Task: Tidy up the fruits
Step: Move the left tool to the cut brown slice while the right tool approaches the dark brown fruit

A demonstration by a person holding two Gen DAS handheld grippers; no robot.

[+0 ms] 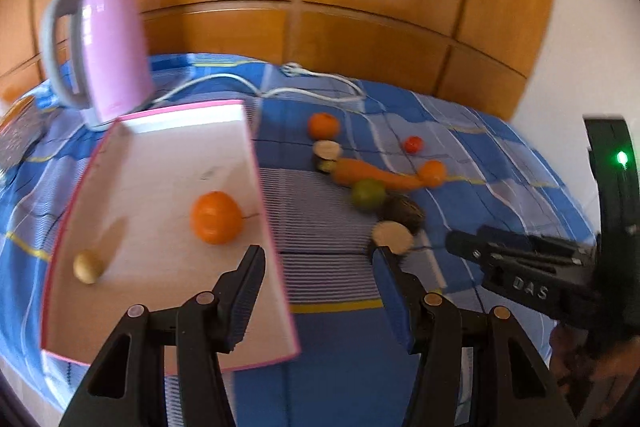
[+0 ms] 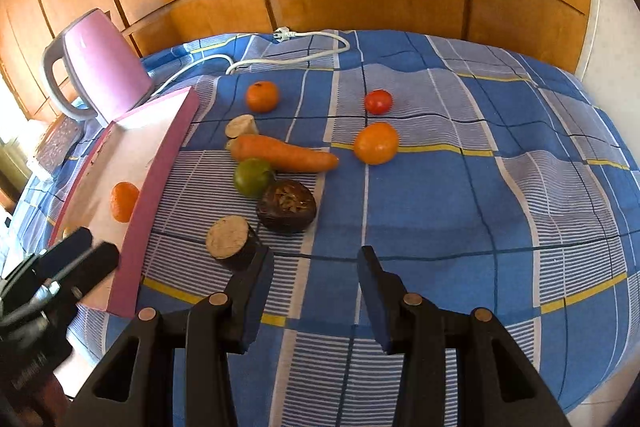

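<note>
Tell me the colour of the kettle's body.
Pink, with a grey handle. The kettle shows most sharply in the right wrist view.

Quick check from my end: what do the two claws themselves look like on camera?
Both are matte black plastic. The left claw and right claw each have two angular fingers with ribbed pads, blue on one side, and round tan pivot pins. Seen from the left wrist, the right unit bears raised letters "DAS" and a green light.
</note>
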